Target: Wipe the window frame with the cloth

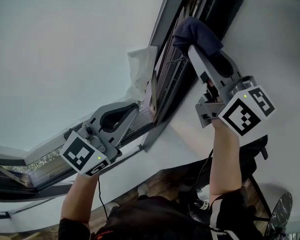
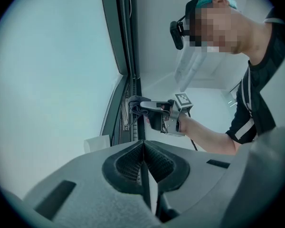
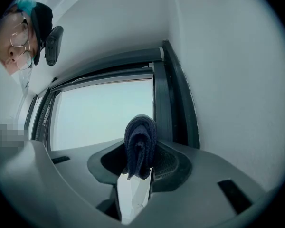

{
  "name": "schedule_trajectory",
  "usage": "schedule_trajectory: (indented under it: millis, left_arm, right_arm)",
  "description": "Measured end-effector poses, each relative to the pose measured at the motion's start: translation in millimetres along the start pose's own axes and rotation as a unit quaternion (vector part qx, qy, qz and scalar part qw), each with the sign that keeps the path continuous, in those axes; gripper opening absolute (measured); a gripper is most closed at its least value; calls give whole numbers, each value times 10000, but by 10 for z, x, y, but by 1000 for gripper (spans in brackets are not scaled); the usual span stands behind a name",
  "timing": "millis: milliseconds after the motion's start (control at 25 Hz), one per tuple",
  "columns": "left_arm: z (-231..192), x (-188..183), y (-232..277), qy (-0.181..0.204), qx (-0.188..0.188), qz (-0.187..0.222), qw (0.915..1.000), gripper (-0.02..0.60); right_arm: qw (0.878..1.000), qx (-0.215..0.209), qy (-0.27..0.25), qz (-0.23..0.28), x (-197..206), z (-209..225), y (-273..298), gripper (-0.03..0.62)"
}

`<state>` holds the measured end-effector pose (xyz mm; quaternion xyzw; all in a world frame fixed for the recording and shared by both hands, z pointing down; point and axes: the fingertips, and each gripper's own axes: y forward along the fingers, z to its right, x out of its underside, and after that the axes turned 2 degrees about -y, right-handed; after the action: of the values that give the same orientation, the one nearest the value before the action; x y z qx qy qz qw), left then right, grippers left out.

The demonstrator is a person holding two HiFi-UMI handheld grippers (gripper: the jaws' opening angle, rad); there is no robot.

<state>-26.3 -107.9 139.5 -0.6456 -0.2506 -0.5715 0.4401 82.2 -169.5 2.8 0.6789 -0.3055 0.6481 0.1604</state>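
Note:
The dark window frame [image 1: 170,84] runs diagonally beside the pale glass [image 1: 65,44]. A dark blue cloth [image 1: 195,31] is bunched at the tip of my right gripper [image 1: 192,46], which is shut on it and holds it against the upper part of the frame. In the right gripper view the cloth [image 3: 140,141] sticks up between the jaws of the right gripper [image 3: 138,167], in front of the frame [image 3: 173,108]. My left gripper [image 1: 135,106] sits lower, close to the frame's edge, jaws together. The left gripper [image 2: 143,144] view shows the cloth [image 2: 135,104] touching the frame [image 2: 128,56].
A white wall [image 1: 270,34] borders the frame on the right. A crumpled white scrap [image 1: 140,66] clings to the glass near the left gripper. Below are the person's legs, a wooden floor [image 1: 165,179], a cable and a round object [image 1: 280,209].

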Motion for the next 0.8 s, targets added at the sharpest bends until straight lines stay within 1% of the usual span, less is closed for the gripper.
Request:
schedule_trajectory:
  millis: [280,520,800]
  left_arm:
    - [-23,12,-15,-53,0,-33,10000,21]
    - [-31,93,13,-126,29,-148,9998,21]
    - [-33,104,39,-203,34,-276,9994,21]
  right_arm:
    - [9999,44,136,25,5,43,-6,126]
    - [9996,66,269,-22,121,83,-18,126]
    - [9988,99,467,-123,223,145,-27,126]
